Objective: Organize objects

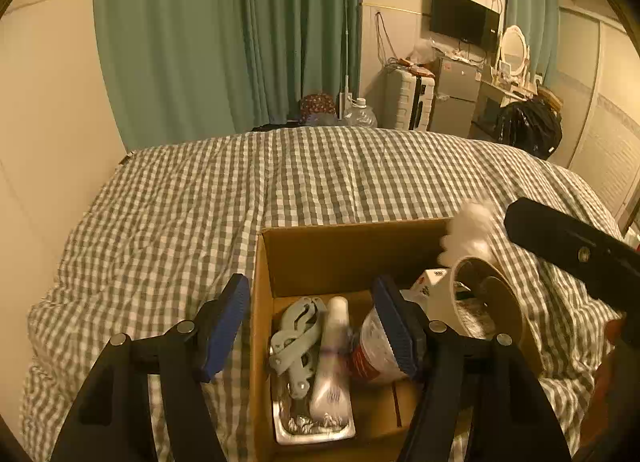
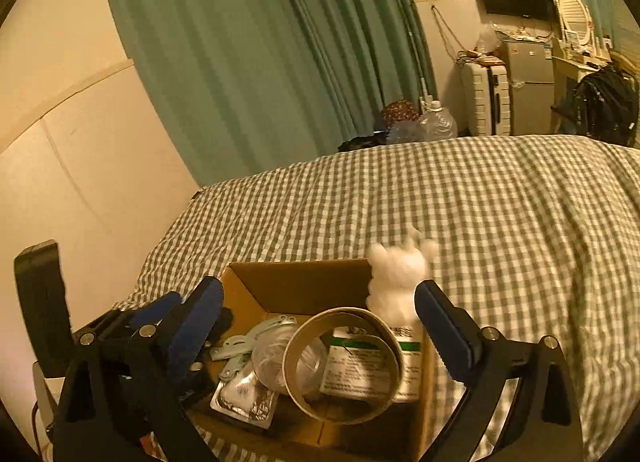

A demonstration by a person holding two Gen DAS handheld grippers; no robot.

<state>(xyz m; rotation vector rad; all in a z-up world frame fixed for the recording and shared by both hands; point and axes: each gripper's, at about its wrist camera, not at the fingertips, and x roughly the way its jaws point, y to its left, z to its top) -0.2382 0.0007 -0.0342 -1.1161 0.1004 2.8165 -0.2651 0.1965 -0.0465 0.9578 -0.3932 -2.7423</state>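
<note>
Both the left gripper [image 1: 316, 328] and right gripper [image 2: 320, 338] hang spread and empty over the cardboard box [image 1: 340, 246] on the checked bedspread [image 1: 180, 221], where a tape roll [image 2: 344, 362], clips [image 1: 296, 334] and a white plush toy [image 2: 400, 282] at its far right corner sit gathered, apparently for tidying.

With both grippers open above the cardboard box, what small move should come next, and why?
Probably move the open right gripper forward to the fluffy white plush toy at the far right corner of the brown cardboard box. The toy seems to sit at the rim, not fully inside, while the brown tape roll already rests in the box.
</note>
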